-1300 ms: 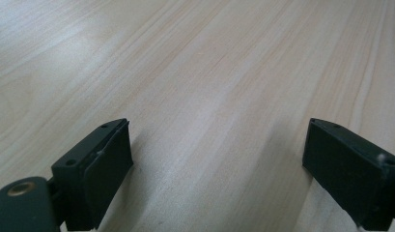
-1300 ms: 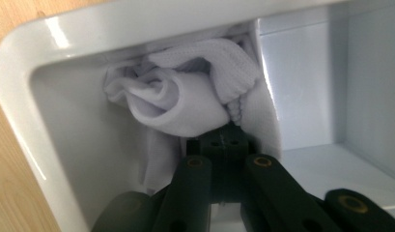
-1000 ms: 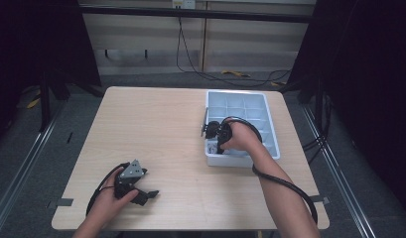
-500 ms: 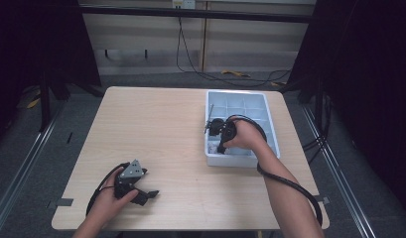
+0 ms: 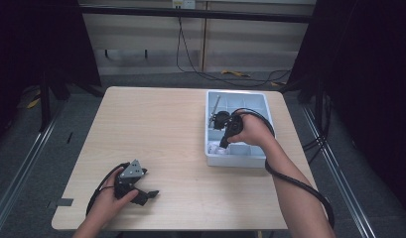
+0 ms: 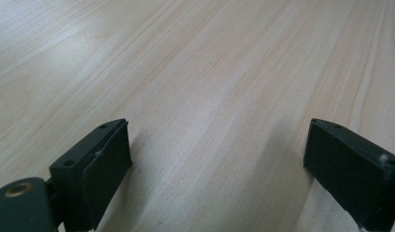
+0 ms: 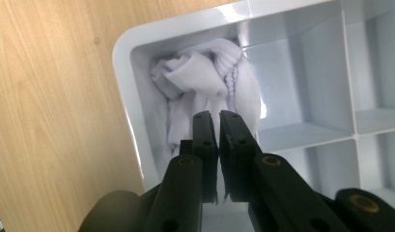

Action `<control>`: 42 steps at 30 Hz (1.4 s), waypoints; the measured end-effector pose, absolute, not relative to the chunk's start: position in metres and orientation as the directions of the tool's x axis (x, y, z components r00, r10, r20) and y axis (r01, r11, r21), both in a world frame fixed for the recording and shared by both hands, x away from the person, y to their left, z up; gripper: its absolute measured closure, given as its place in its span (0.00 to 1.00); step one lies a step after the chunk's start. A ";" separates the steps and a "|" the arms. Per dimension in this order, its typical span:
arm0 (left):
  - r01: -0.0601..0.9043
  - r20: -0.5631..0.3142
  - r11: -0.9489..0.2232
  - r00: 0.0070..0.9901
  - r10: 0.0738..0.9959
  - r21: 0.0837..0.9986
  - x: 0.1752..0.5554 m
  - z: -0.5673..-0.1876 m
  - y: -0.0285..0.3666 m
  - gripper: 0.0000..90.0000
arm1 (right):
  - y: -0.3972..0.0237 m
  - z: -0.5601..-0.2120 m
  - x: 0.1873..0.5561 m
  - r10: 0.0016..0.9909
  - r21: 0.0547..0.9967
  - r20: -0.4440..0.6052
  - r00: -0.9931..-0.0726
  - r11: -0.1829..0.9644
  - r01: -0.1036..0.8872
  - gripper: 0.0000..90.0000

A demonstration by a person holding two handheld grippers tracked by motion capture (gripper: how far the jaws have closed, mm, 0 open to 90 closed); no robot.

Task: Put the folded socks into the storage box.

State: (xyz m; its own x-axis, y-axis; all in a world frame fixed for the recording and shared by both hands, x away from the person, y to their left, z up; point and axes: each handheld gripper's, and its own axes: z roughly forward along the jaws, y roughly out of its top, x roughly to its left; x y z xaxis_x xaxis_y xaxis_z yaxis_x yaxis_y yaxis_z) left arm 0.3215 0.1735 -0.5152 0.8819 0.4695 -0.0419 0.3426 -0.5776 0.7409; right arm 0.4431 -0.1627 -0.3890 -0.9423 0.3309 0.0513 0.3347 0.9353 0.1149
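The right gripper (image 7: pixel 217 121) hangs over the corner compartment of the grey divided tray (image 7: pixel 130 92), jaws pinched almost together with nothing between them, their tips just above a bunched white cloth (image 7: pixel 204 82) in that corner cell. Down at the table's (image 5: pixel 156 129) near left, the left gripper (image 5: pixel 136 186) rests on bare wood, jaws spread wide and empty.

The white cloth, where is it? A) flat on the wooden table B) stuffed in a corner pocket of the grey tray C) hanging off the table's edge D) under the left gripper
B: in the right gripper view the white cloth sits bunched in a corner compartment of the grey tray, just past the right gripper.
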 end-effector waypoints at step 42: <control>0.342 -0.041 -0.580 0.883 0.468 0.740 0.321 -0.515 0.174 0.10 | -0.180 -0.357 0.388 0.427 0.279 0.017 -0.904 0.866 0.414 0.28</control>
